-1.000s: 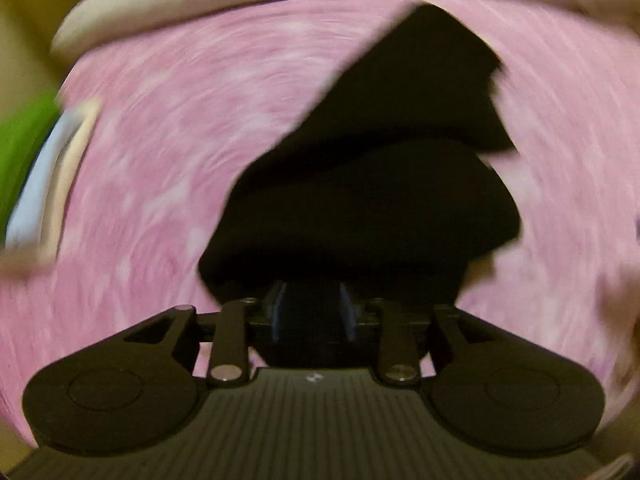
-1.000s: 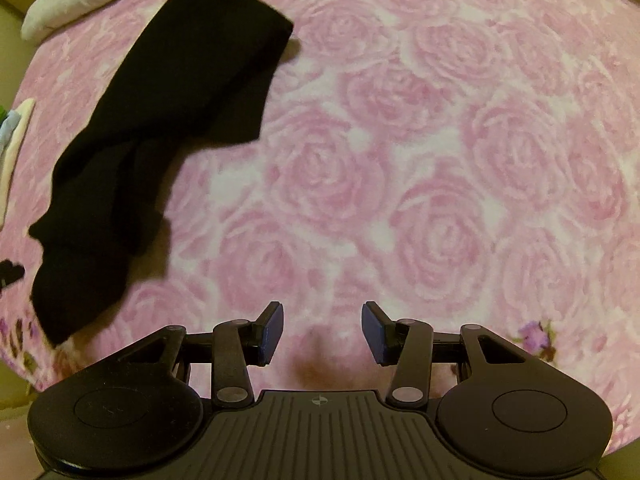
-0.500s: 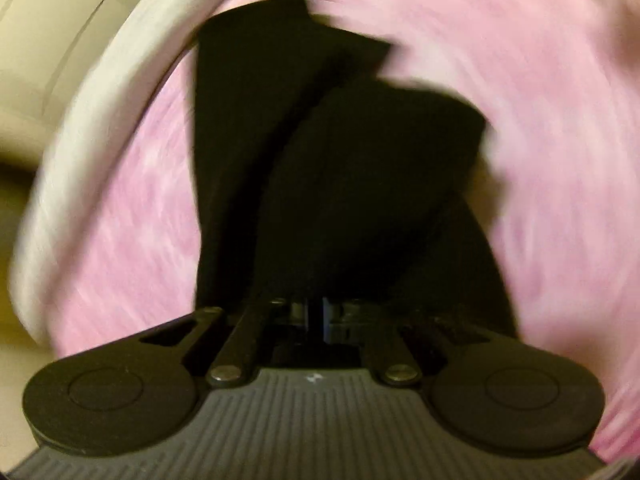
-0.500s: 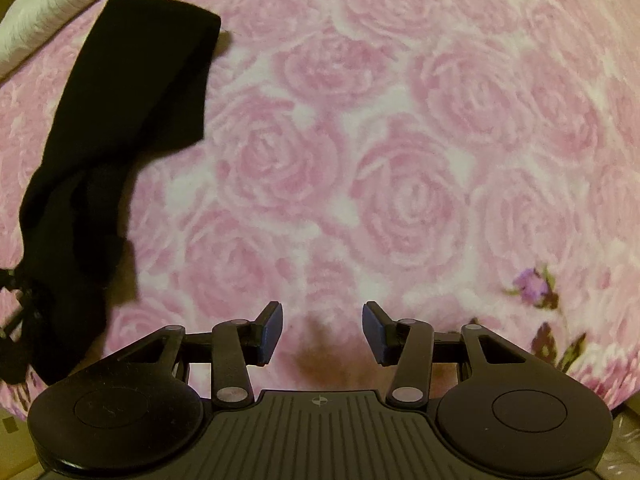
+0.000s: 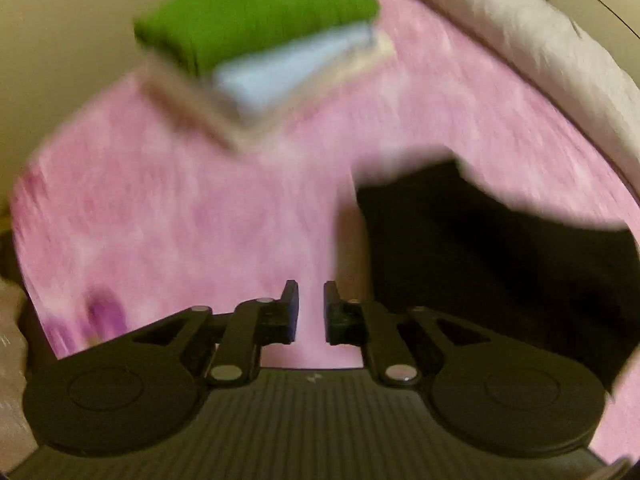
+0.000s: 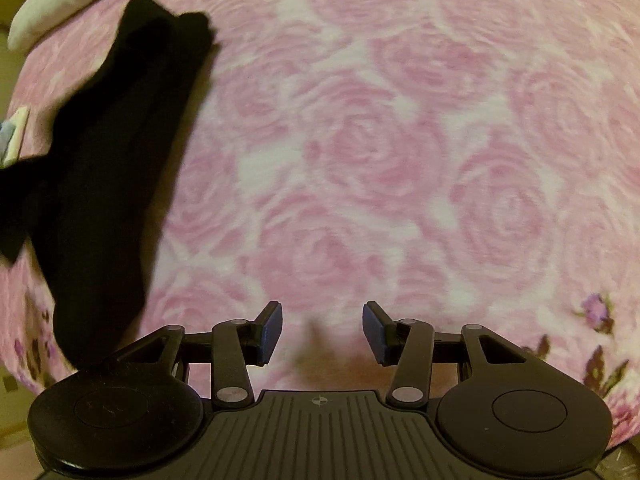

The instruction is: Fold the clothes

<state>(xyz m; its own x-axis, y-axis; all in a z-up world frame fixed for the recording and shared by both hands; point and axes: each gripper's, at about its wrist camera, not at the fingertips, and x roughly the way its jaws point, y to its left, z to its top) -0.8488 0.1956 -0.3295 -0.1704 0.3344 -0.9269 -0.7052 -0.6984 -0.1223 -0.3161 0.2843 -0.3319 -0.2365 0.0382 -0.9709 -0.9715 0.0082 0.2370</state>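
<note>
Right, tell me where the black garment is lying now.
The black garment lies on the pink rose blanket, at the left in the right wrist view; in the left wrist view it lies right of the left tool, below the white pillow.

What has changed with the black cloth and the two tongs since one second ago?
The left tongs let go of the black cloth and are opening with nothing between them; the cloth now lies to their right. The right tongs stayed open and empty over the pink rose blanket.
</note>
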